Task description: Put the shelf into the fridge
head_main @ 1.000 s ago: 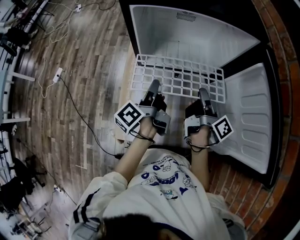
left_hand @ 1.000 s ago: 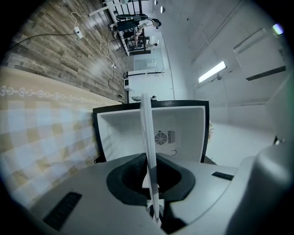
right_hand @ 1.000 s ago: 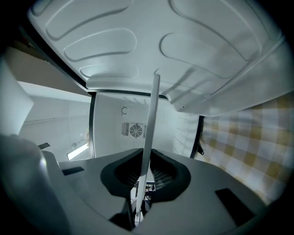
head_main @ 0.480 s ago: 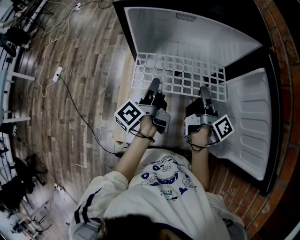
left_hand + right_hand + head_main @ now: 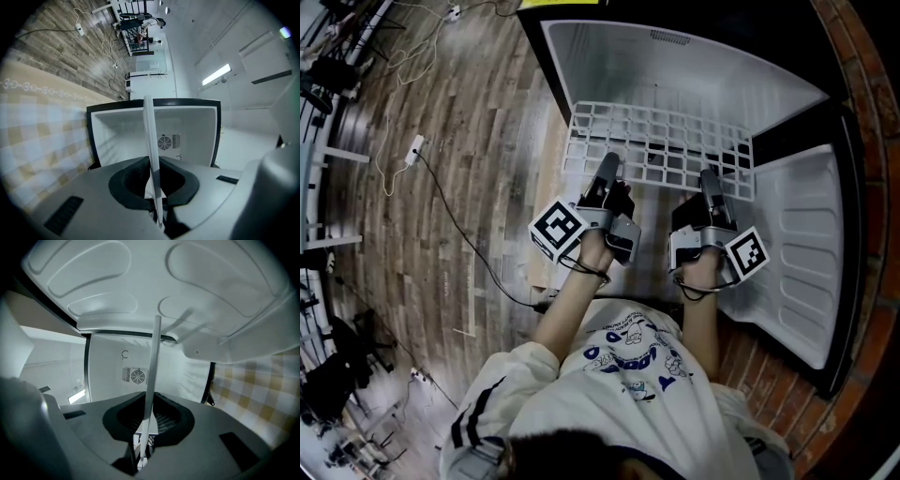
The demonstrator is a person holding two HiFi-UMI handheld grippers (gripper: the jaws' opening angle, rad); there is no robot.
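— What have your fingers got?
— My fingers (image 5: 126,213) are clamped on the shelf (image 5: 151,140), edge-on and upright between them.
— And beyond?
— The open fridge (image 5: 117,136), with a fan vent (image 5: 164,142) on its far wall. A checkered mat (image 5: 37,131) lies left.

Grey wood-plank floor (image 5: 478,112) fills the left of the frame, a white power strip (image 5: 415,148) lying on it; red brick (image 5: 874,122) runs down the right edge.

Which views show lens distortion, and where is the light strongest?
Head view: the fridge walls bow outward, and the corners are dark. Left gripper view: round black vignette, and the ceiling lamp glares brightest. Right gripper view: same vignette, and the fridge door bulges across the top.
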